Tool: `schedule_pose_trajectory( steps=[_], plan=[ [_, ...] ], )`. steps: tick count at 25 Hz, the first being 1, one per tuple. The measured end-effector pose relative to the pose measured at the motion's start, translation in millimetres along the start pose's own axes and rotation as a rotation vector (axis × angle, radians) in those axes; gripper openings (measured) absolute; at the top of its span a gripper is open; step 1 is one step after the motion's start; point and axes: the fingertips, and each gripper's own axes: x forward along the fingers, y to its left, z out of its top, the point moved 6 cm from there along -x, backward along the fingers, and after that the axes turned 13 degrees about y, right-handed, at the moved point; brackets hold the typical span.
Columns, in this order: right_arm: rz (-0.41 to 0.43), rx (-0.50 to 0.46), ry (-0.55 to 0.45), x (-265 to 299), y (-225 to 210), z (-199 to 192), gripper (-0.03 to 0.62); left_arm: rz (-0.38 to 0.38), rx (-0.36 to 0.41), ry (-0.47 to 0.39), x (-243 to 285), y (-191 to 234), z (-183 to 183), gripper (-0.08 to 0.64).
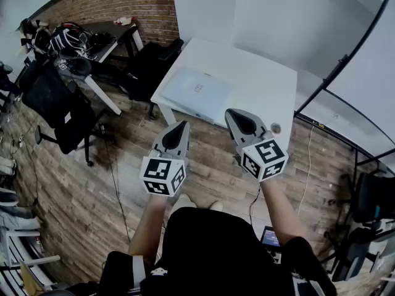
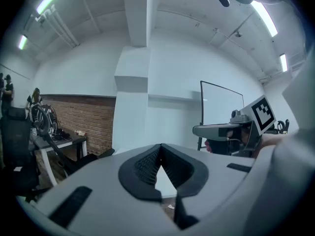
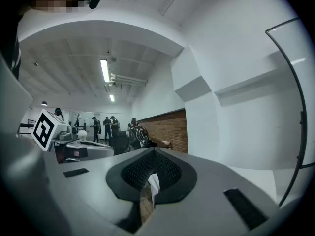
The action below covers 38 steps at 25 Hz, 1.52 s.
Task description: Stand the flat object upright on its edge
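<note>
A pale, flat rectangular object [image 1: 196, 90] lies flat on the white table [image 1: 259, 82], near its front left part. Both grippers hover above the wooden floor on the near side of the table, short of the object and not touching it. My left gripper [image 1: 183, 126] is shut with nothing in it, and its jaws meet at a point in the left gripper view [image 2: 160, 147]. My right gripper [image 1: 230, 113] is also shut and empty, with its tip close to the table's front edge [image 3: 153, 152]. Neither gripper view shows the flat object.
A small round thing [image 1: 275, 128] sits at the table's near right corner. Black office chairs [image 1: 62, 106] and a cluttered desk [image 1: 92, 39] stand at the left by a brick wall [image 1: 123, 2]. A black-framed board [image 1: 352, 97] stands at the right. Several people [image 3: 106, 127] stand far off.
</note>
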Motion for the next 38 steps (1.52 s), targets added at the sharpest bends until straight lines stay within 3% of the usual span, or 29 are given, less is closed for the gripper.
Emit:
schedule_pose_trajectory(
  steps=[21, 34, 38],
  plan=[
    [0.030, -0.010, 0.021, -7.1, -11.7, -15.7, 0.041, 0.031, -0.008, 0.013, 4.1, -10.5, 0.1, 0.011],
    [0.037, 0.014, 0.041, 45.5, -46.0, -6.8, 0.041, 0.033, -0.028, 0.030, 53.8, 28.0, 9.0, 0.011],
    [0.052, -0.025, 0.061, 73.5, -53.8, -1.0, 0.041, 0.041, -0.035, 0.035, 71.9, 49.8, 15.1, 0.011]
  ],
)
